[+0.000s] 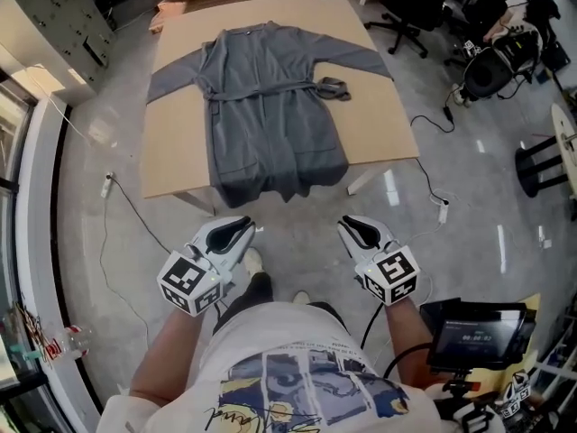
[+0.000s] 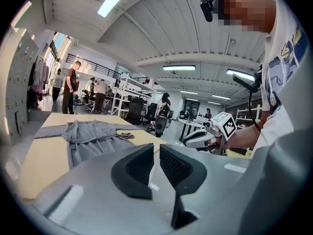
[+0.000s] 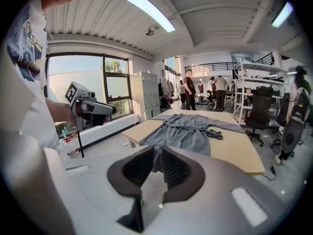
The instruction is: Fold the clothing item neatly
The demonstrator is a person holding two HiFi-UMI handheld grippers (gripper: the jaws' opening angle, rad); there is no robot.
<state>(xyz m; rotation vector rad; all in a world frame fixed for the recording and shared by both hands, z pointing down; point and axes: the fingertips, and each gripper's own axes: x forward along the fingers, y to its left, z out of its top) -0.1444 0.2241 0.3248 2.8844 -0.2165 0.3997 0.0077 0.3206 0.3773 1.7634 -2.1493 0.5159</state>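
A grey robe (image 1: 270, 106) lies spread flat, front up, on a tan table (image 1: 180, 152). Its sleeves are stretched out to both sides and its belt (image 1: 335, 87) is tied at the waist. The hem hangs over the near table edge. My left gripper (image 1: 245, 228) and right gripper (image 1: 347, 228) hover over the floor short of the table, close to my body. Neither touches the robe. In the left gripper view the jaws (image 2: 156, 153) stand a narrow gap apart with nothing between them, and the robe (image 2: 90, 136) lies ahead. The right gripper (image 3: 157, 163) is likewise slightly apart and empty.
Cables and a power strip (image 1: 106, 186) lie on the floor left of the table, another cable (image 1: 433, 188) on the right. Office chairs (image 1: 406, 16) stand beyond the far right corner. A screen on a stand (image 1: 473, 334) is at my right. People (image 2: 71, 84) stand far behind the table.
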